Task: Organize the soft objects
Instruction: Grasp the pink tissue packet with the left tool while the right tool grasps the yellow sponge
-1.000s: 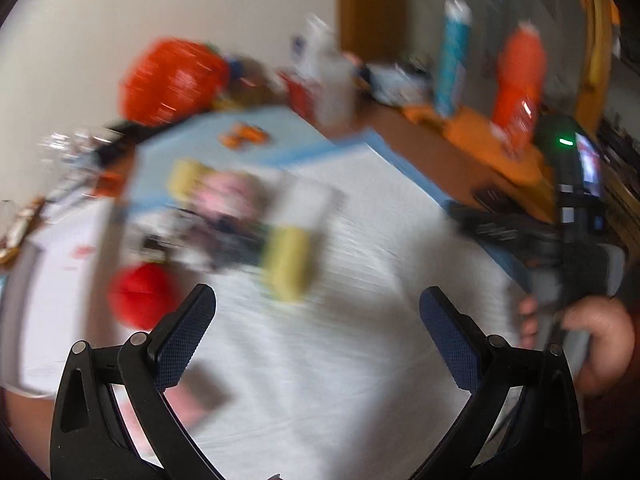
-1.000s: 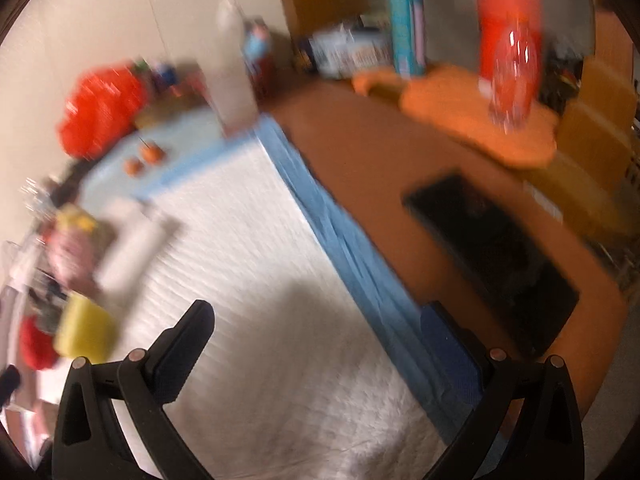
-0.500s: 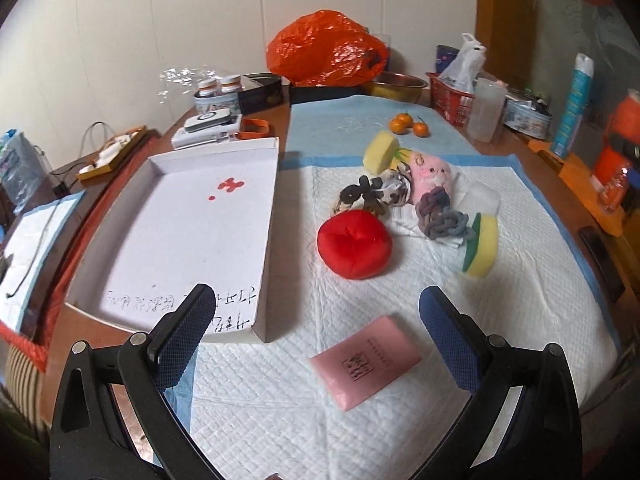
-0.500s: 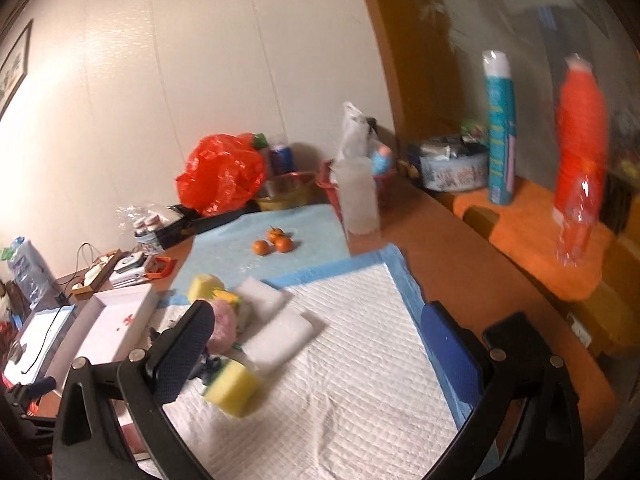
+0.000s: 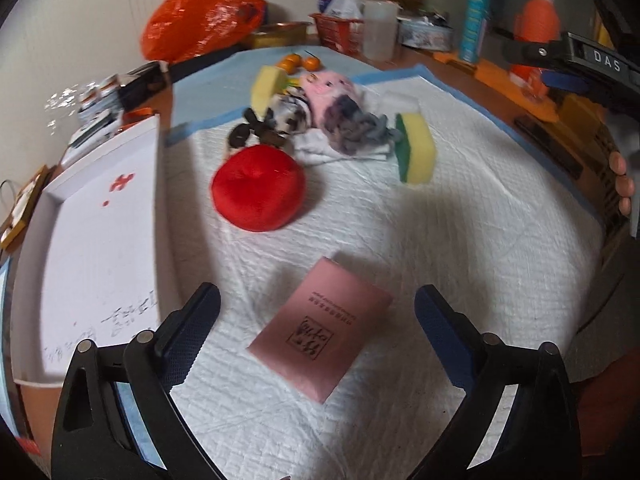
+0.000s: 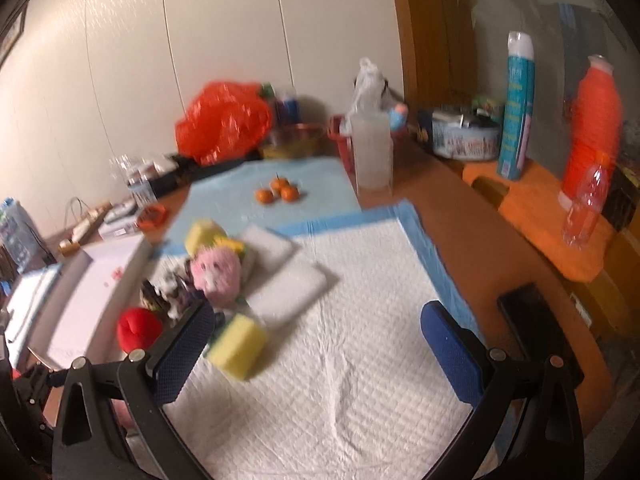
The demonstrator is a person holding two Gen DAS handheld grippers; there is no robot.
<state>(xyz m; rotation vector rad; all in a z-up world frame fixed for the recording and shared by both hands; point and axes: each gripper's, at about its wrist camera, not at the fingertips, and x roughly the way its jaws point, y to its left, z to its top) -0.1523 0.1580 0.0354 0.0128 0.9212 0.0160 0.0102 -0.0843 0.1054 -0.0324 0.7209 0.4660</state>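
Observation:
A pile of soft things lies on the white quilted pad [image 5: 460, 240]: a red plush cushion [image 5: 258, 188], a pink plush toy [image 5: 328, 88], a grey knotted cloth [image 5: 356, 132] and two yellow sponges [image 5: 416, 148] [image 5: 268, 86]. My left gripper [image 5: 317, 294] hovers over a pink booklet [image 5: 320, 336]. Its jaws are closing and stand wide, and the pads touch nothing. My right gripper [image 6: 317, 308] is open and empty above the pad. In its view the near sponge [image 6: 236, 346], the pink toy [image 6: 216, 272], the cushion [image 6: 138, 328] and white foam blocks [image 6: 288, 288] lie to its left.
A shallow white box [image 5: 96, 248] borders the pad on the left. Behind the pile are tangerines [image 5: 298, 62], an orange bag [image 5: 200, 16] and a plastic jar [image 6: 372, 156]. A spray can [image 6: 516, 108], an orange bottle [image 6: 592, 128] and a black phone [image 6: 532, 320] stand right. Fingers [image 5: 622, 184] show there.
The left view swung onto the pile, then sank closer to the pink booklet, and its jaws narrowed a little. The right view rose and turned left, bringing the pile into view.

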